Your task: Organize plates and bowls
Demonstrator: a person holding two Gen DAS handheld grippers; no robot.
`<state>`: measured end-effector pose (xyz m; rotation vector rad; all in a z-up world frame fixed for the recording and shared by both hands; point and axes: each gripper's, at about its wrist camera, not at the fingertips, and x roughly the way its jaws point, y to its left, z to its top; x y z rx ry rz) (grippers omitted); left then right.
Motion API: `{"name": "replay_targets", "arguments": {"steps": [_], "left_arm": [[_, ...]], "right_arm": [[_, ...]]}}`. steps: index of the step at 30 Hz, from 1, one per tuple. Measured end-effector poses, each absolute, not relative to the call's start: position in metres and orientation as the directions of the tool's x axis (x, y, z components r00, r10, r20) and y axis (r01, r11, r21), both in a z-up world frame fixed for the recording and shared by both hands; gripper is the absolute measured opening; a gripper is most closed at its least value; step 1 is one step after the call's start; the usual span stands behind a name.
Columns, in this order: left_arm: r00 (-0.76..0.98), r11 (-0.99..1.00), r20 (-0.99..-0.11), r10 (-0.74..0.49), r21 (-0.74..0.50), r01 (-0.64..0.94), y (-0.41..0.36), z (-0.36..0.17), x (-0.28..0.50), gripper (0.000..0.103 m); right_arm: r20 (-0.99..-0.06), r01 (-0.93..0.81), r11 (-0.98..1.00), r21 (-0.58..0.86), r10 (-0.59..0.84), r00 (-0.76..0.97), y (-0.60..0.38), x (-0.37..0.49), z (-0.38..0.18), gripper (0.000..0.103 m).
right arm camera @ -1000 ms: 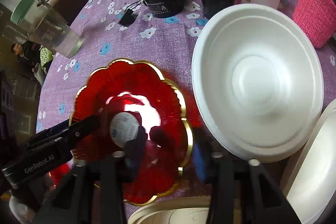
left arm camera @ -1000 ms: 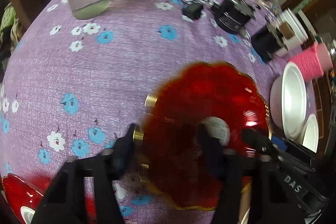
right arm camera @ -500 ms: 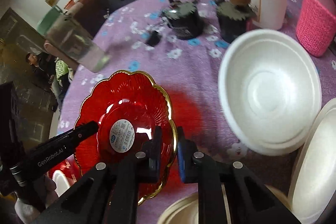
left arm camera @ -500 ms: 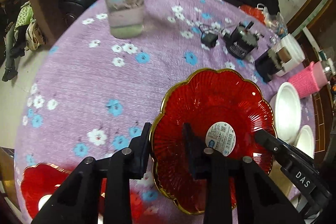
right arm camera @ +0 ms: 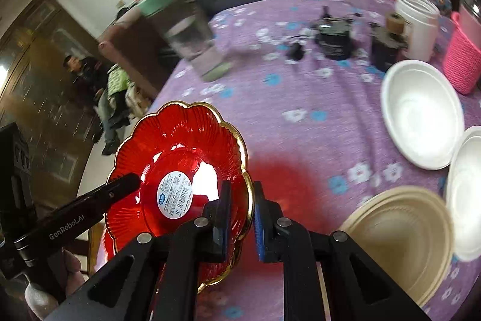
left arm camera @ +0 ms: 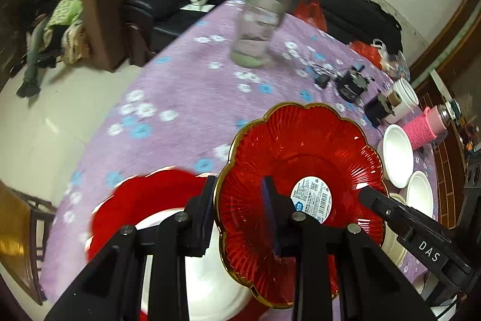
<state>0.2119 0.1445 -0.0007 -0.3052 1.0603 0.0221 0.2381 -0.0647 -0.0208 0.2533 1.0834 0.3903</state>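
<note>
A red flower-shaped plate (left arm camera: 303, 158) with a gold rim and a round white sticker hangs in the air above the purple tablecloth, tilted. My left gripper (left arm camera: 237, 215) is shut on its left rim. My right gripper (right arm camera: 240, 215) is shut on its right rim; the plate also shows in the right wrist view (right arm camera: 180, 158). Below it, at the table's near left, lies a second red plate (left arm camera: 141, 200) with a white dish (left arm camera: 210, 276) on it.
White foam bowls (right arm camera: 421, 113) and a beige bowl (right arm camera: 399, 233) sit at the right. A glass jar (left arm camera: 261, 20) with a green lid, two black motors (right arm camera: 333, 38), a white tub (right arm camera: 418, 23) and a pink knitted holder (right arm camera: 463, 62) stand at the back.
Both grippers have lifted the red plate higher off the table and carried it left, over the second red plate. The view has pulled back from the table.
</note>
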Motion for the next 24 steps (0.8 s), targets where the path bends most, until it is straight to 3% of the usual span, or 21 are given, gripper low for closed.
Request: {"name": "replay_targets", "arguments": {"steps": [10,24], "left_arm": [[0.476,0.925,-0.875,-0.09,-0.25,-0.285,0.208,-0.027,0.152,0.029],[0.474,0.909,-0.878,-0.071,-0.252,-0.331,0.225,-0.054,0.139,0.031]], "right_arm": [[-0.83,-0.272,0.887,0.373,0.45,0.33,0.003,0.21,-0.043,0.015],[-0.854,-0.288,0.889,0.356,0.434,0.286,0.028,0.199,-0.069,0.016]]}}
